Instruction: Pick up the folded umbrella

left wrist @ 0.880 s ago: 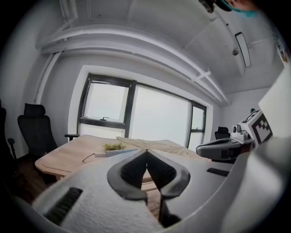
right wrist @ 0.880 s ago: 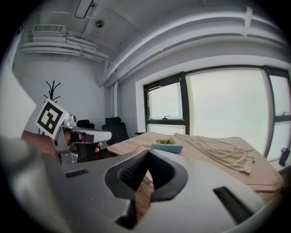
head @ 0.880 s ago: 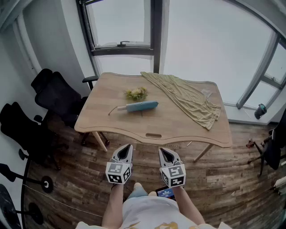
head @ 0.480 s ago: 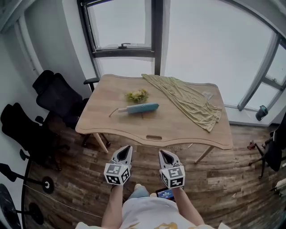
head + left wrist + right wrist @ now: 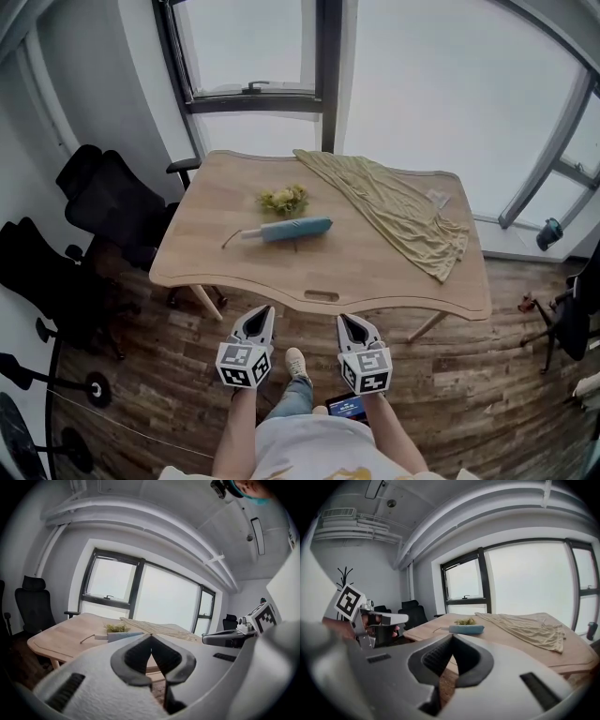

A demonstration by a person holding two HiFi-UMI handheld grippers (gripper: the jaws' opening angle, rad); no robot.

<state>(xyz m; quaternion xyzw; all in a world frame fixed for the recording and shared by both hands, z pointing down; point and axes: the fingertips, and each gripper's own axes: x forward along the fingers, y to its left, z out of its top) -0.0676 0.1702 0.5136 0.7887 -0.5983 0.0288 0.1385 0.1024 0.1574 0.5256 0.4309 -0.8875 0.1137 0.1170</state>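
The folded umbrella (image 5: 286,229) is light blue with a pale handle and a thin strap toward its left end. It lies on its side near the middle of the wooden table (image 5: 234,277). It also shows in the left gripper view as the umbrella (image 5: 123,636) and in the right gripper view as the umbrella (image 5: 466,629). My left gripper (image 5: 262,312) (image 5: 151,636) and right gripper (image 5: 348,322) (image 5: 453,637) hang side by side over the floor, short of the table's near edge. Both are shut and hold nothing.
A small yellow-green bunch (image 5: 284,198) lies just behind the umbrella. An olive cloth (image 5: 398,208) drapes over the table's right half. Black office chairs (image 5: 108,202) stand to the left. A dark bottle (image 5: 547,232) sits by the right window. The person's shoe (image 5: 295,364) shows between the grippers.
The table has come a little nearer in the head view and a shoe has stepped forward into sight. Both grippers stay shut and low in the picture.
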